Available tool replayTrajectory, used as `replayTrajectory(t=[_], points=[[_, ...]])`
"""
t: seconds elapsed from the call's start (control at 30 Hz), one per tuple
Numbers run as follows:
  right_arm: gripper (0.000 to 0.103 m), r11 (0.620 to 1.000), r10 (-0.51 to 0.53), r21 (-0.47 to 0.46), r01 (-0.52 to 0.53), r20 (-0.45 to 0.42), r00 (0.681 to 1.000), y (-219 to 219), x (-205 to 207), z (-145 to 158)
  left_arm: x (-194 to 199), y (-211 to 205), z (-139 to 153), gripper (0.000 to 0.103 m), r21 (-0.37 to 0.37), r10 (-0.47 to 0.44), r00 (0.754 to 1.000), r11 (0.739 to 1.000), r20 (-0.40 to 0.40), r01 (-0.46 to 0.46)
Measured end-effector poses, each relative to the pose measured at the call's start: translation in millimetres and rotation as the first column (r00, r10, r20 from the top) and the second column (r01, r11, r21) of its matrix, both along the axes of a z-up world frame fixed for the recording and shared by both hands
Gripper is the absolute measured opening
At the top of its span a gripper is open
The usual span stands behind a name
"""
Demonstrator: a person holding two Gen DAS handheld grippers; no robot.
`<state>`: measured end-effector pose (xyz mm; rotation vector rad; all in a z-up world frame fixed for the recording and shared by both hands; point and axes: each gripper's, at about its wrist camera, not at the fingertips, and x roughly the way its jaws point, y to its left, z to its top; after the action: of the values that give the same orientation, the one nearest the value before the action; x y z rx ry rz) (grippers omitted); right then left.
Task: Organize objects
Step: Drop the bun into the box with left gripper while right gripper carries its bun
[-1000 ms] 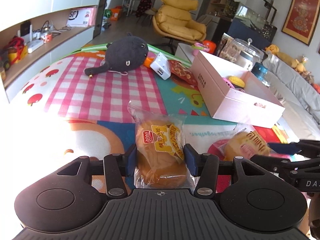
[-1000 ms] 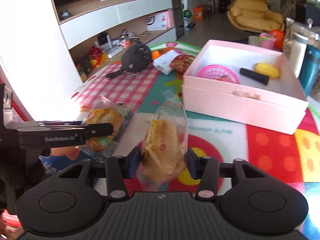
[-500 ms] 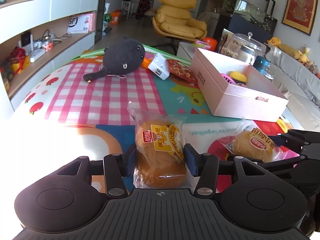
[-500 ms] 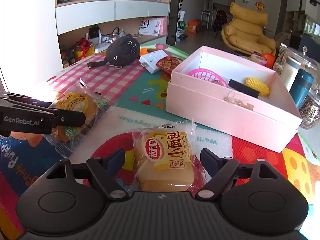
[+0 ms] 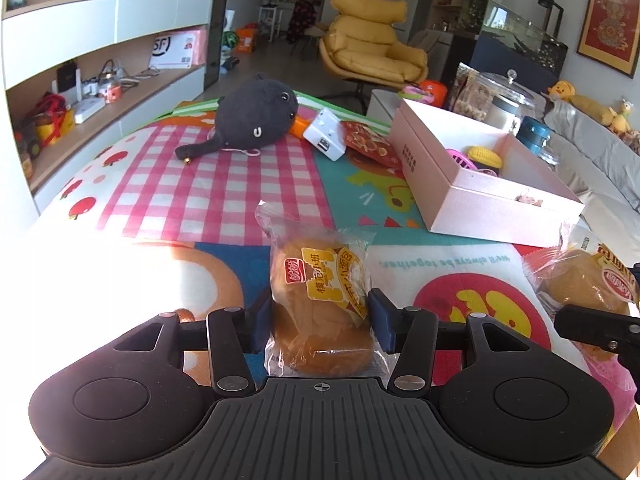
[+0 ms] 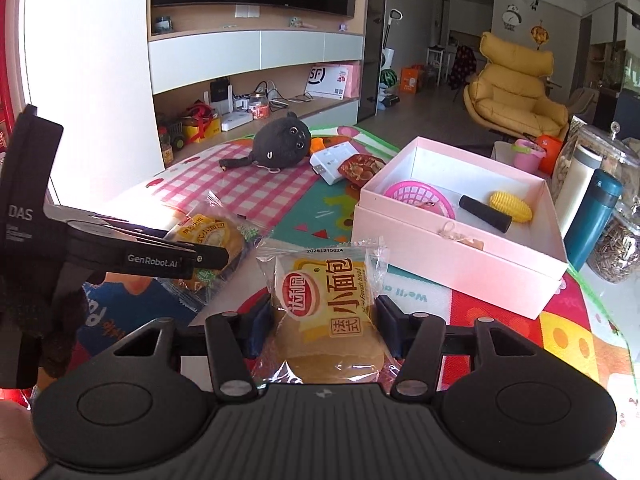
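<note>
Left gripper [image 5: 320, 322] fingers held a bread packet [image 5: 318, 300], long axis pointing away; right gripper [image 6: 320, 326] fingers were closing around a second packet [image 6: 326, 312], likewise aligned.

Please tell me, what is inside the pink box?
Inside the pink box lie a pink basket, a black cylinder, a yellow toy corn and a small beige item. The near wall hides the floor closest to the camera.
</note>
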<state>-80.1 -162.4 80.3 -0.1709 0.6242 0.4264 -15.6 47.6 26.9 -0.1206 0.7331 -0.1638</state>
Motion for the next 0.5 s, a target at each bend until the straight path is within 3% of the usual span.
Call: replayTrajectory(t=[0.2, 0.33, 0.5], points=[[0.054, 1.000, -0.021, 0.018, 0.020, 0.057, 0.998, -14.4, -11.8, 3.4, -4.0, -13.8, 16.0, 0.053, -0.044, -0.118, 0.992, 0.992, -0.039, 0.116], [0.054, 0.998, -0.045, 0.038, 0.042, 0.084, 0.996, -26.6, -14.1, 2.1, 12.0, -30.8, 53.4, 0.053, -0.073, -0.154, 0.987, 0.985, 0.040, 0.157], [0.054, 0.995, -0.087, 0.066, 0.081, 0.091, 0.992, -41.0, -8.0, -3.1, 69.8, -89.8, 103.9, 0.053, -0.083, -0.232, 0.960, 0.965, 0.157, 0.247]])
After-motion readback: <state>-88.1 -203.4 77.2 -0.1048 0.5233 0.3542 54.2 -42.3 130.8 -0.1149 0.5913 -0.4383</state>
